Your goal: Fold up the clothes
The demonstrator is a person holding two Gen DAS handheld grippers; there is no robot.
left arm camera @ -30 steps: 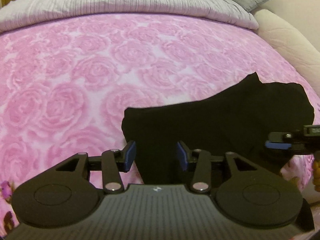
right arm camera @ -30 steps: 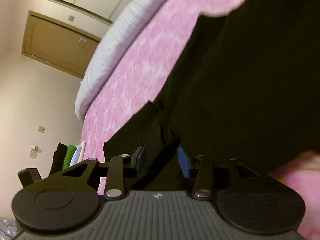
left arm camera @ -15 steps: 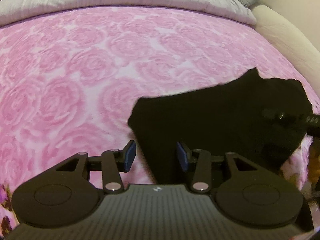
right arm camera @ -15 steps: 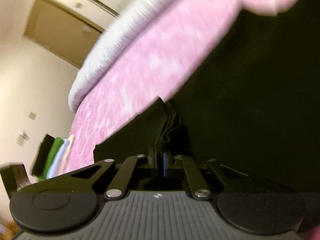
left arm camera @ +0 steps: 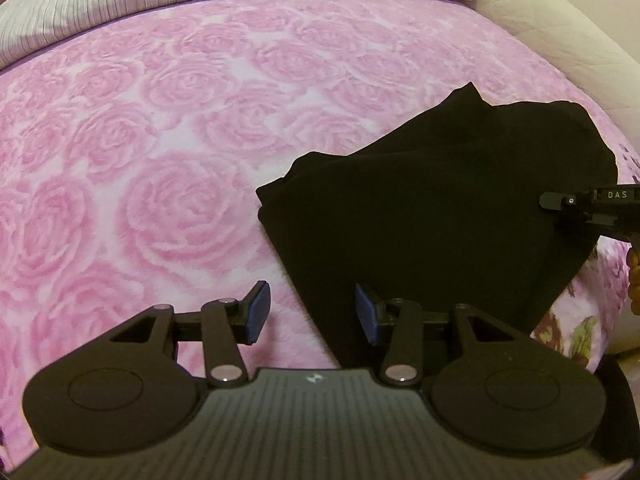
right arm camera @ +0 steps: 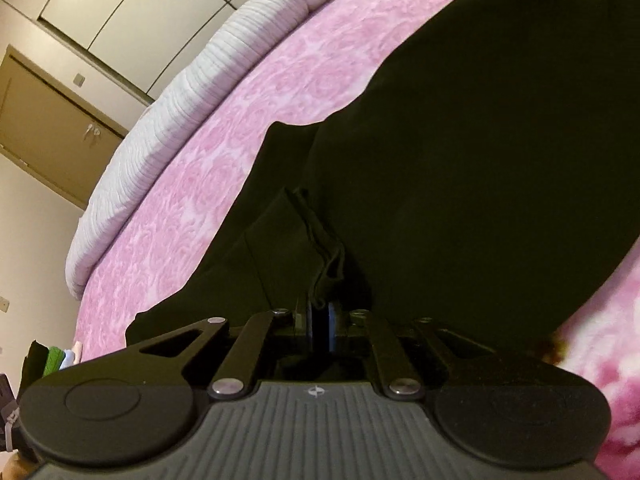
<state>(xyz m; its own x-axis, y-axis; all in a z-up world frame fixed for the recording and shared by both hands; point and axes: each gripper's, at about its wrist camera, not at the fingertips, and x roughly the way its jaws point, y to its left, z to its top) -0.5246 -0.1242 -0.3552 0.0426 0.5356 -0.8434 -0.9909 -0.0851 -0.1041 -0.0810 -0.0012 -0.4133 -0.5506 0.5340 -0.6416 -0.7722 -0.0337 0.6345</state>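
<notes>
Black garment [left arm camera: 432, 216] lies partly folded on the bed [left arm camera: 160, 160]; right hand-held gripper [right arm camera: 320, 322] pinches its three-o'clock edge, left hand-held gripper [left arm camera: 312, 312] spread.

My matt black plastic left gripper [left arm camera: 308, 312] has blue rubbery pads. The black cloth garment [left arm camera: 440, 208] looks soft and dull, lying on a plush pink rose-patterned blanket [left arm camera: 160, 140], upper left.

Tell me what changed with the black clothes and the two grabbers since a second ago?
The right gripper snapped shut on the black garment, pinching its bunched edge; a second ago its jaws were open. The garment's left end slid rightward across the pink rose blanket, so the cloth looks more gathered. The left gripper stayed open, hovering at the garment's near edge without holding anything.
</notes>
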